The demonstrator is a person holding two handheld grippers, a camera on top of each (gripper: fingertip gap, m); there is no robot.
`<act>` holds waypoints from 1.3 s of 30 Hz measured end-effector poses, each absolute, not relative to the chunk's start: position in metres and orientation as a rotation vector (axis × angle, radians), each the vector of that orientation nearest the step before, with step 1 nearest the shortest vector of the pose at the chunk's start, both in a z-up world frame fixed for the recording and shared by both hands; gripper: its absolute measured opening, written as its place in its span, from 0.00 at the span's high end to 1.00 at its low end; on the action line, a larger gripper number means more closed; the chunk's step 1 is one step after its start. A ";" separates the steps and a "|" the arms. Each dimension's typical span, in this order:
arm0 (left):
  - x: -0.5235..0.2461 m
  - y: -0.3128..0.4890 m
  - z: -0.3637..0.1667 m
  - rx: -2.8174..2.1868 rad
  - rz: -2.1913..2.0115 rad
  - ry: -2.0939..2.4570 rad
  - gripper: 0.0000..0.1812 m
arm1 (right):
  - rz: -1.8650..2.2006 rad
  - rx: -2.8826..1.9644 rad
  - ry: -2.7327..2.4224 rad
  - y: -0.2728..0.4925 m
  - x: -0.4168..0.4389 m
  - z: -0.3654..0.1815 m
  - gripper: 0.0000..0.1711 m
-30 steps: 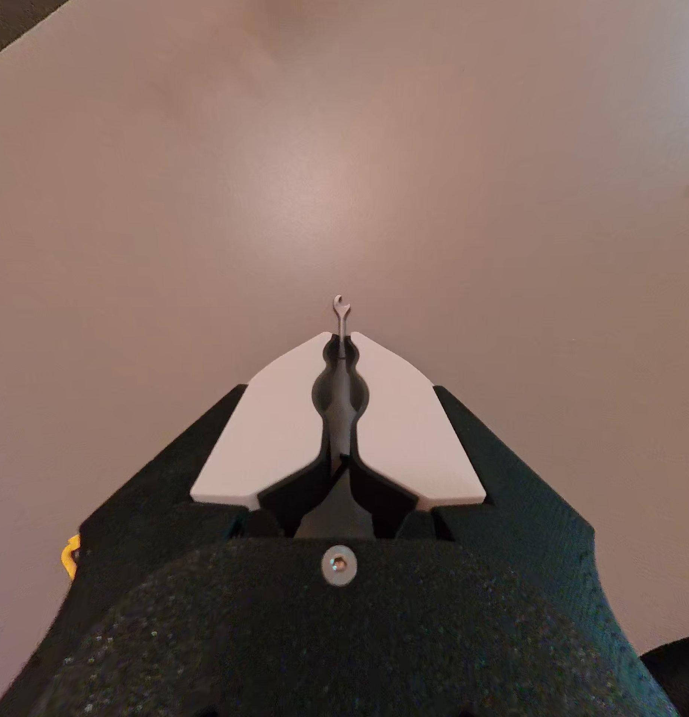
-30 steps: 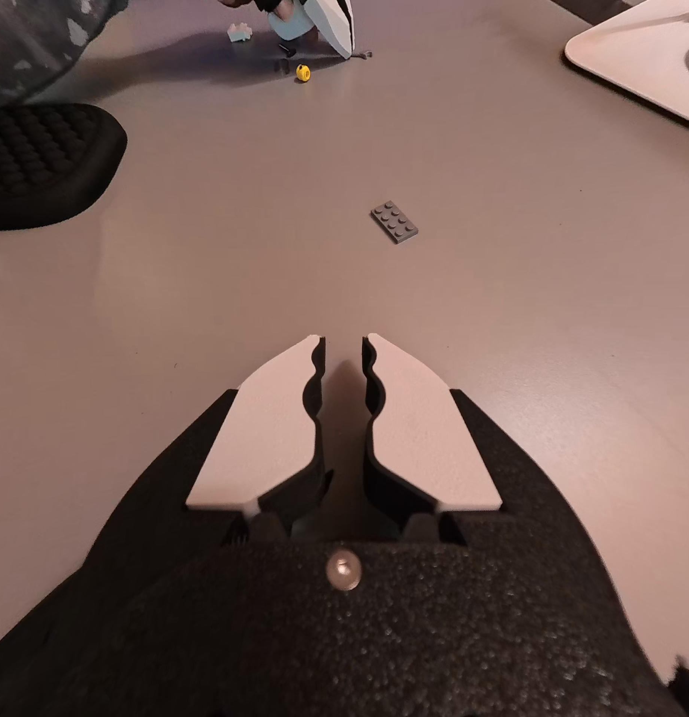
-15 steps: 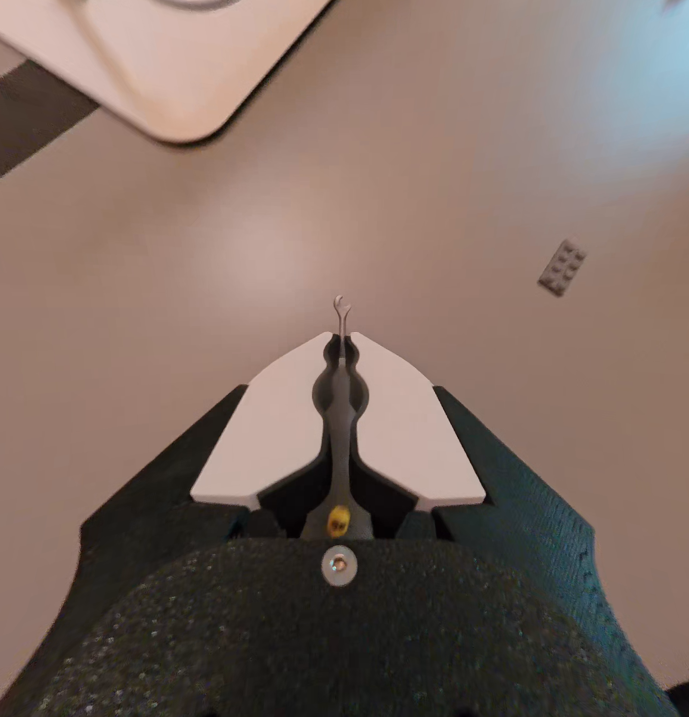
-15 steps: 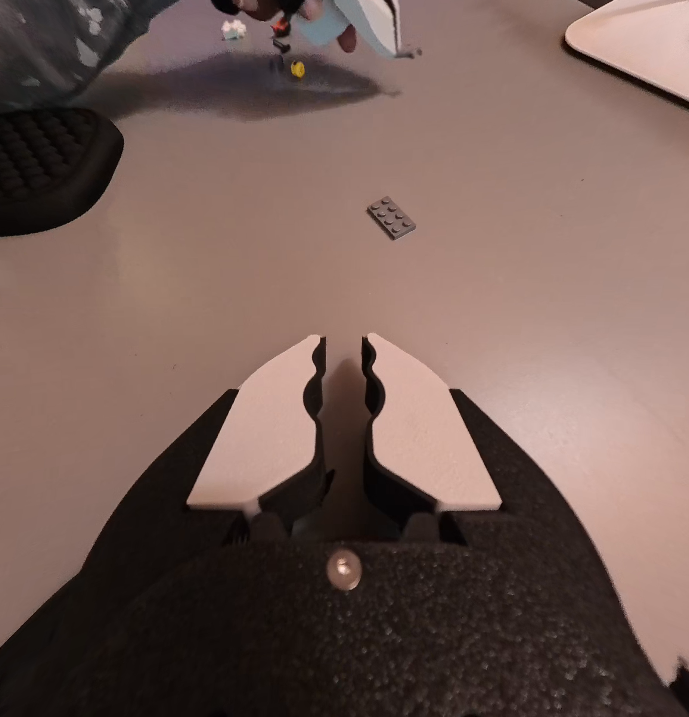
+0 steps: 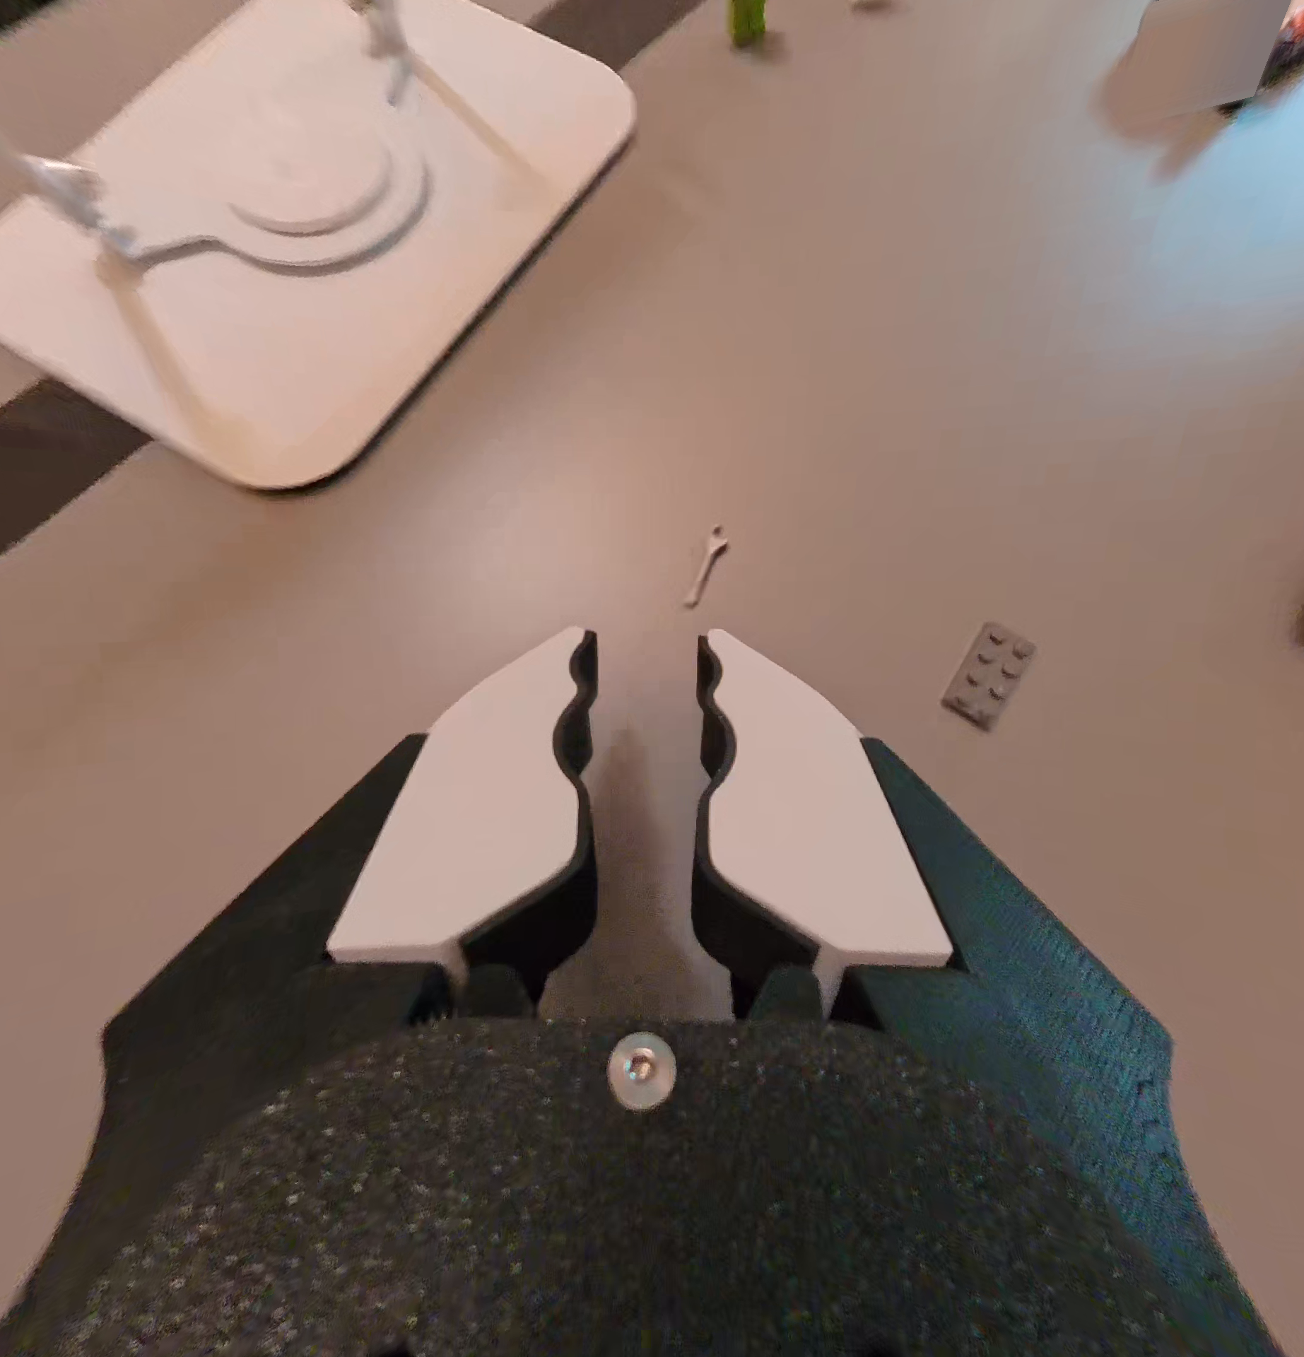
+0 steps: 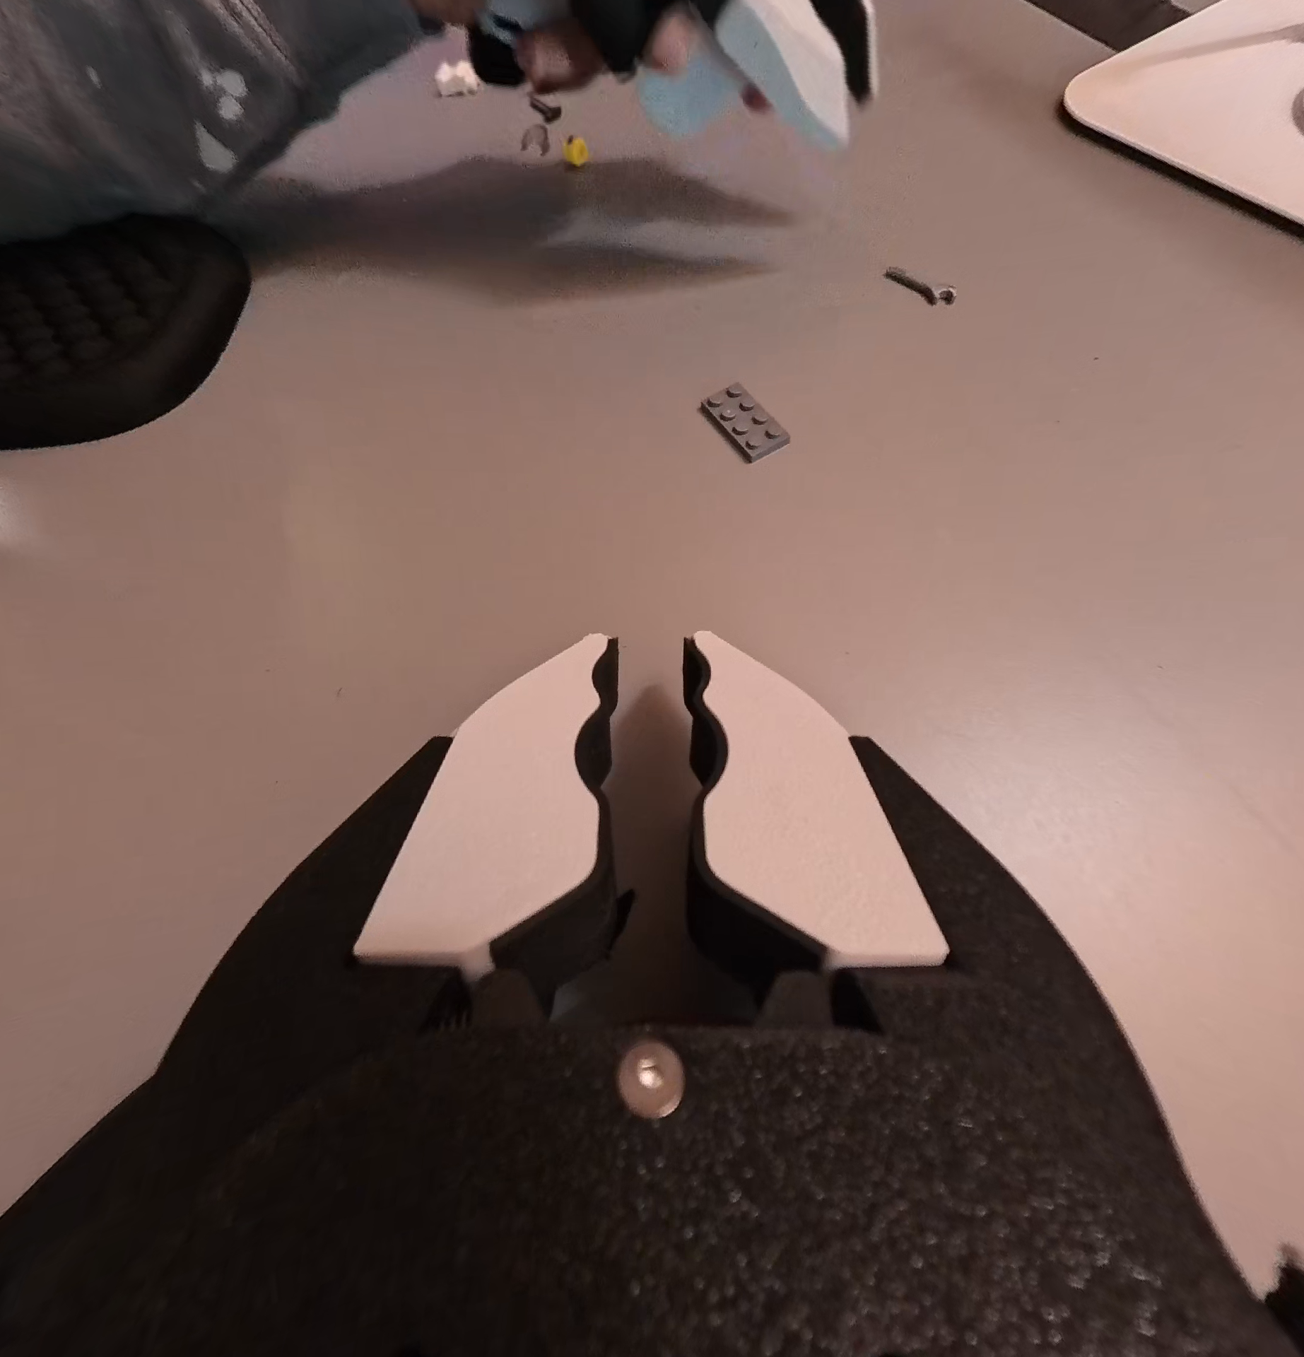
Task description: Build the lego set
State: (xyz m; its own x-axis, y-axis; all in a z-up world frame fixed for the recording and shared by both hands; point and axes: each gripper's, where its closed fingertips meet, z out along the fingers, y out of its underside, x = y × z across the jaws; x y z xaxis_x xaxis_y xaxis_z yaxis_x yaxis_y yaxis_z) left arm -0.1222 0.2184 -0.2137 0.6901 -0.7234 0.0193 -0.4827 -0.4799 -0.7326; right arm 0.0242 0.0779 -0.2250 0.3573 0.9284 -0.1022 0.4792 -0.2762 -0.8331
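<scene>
Released since a half-second ago, the wrench (image 5: 706, 566) is now lying on the table (image 5: 928, 367) just ahead of the left gripper (image 5: 647, 640), whose jaws are gaping empty. Right gripper (image 6: 650, 643) is hovering parted, empty, facing the grey plate (image 6: 746, 422).

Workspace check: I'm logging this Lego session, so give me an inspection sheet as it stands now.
Surface: plain tan tabletop, bare between the pieces.
Job's things: grey studded plate lying flat; small grey wrench piece loose on the table beyond the left claw; yellow piece with tiny dark bits and a white piece farther off.
Clutter: white stand base; black textured pad.
Grippers: left claw open, empty; right claw open, empty.
Cables: nothing seen.
Surroundings: blurred green object at far edge.
</scene>
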 end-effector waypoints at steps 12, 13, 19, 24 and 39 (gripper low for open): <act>-0.397 0.172 -0.218 -2.485 -0.051 0.384 0.82 | 0.794 -1.883 -1.242 0.076 0.023 -0.225 0.90; -0.402 0.169 -0.226 -2.501 -0.071 0.364 0.81 | 0.793 -1.885 -1.241 0.076 0.023 -0.225 0.90; -0.404 0.177 -0.246 -2.501 -0.079 0.358 0.80 | 0.772 -1.896 -1.235 0.078 0.024 -0.226 0.91; -0.403 0.186 -0.247 -2.500 -0.125 0.322 0.83 | 0.763 -1.899 -1.230 0.079 0.024 -0.226 0.91; -0.401 0.190 -0.247 -2.468 -0.091 0.404 0.96 | 0.762 -1.911 -1.223 0.080 0.025 -0.227 0.91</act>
